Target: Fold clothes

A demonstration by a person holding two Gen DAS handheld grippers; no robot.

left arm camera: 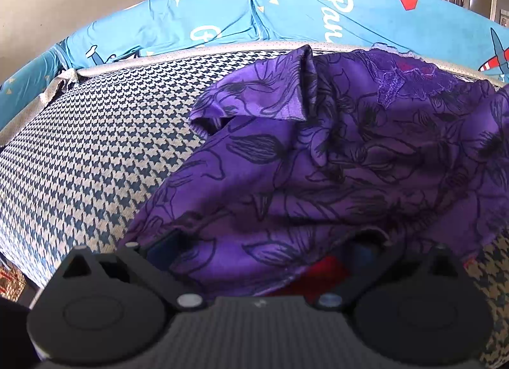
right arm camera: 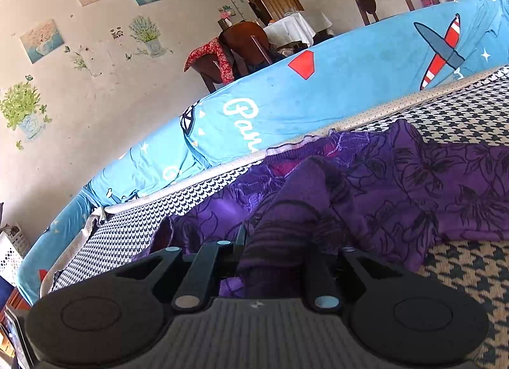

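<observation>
Your two grippers meet a purple floral garment (left arm camera: 334,159) lying rumpled on a houndstooth-covered cushion (left arm camera: 95,152).

Your right gripper (right arm camera: 273,251) pinches a bunched fold of it. Cloth drapes over your left gripper (left arm camera: 261,251), hiding the fingertips, so its state cannot be told. A blue printed sheet (right arm camera: 318,98) covers the backrest behind.

Garment (left arm camera: 366,159) on mat (left arm camera: 95,152), cushion (left arm camera: 222,19) behind, chairs (right arm camera: 245,44) beyond
</observation>
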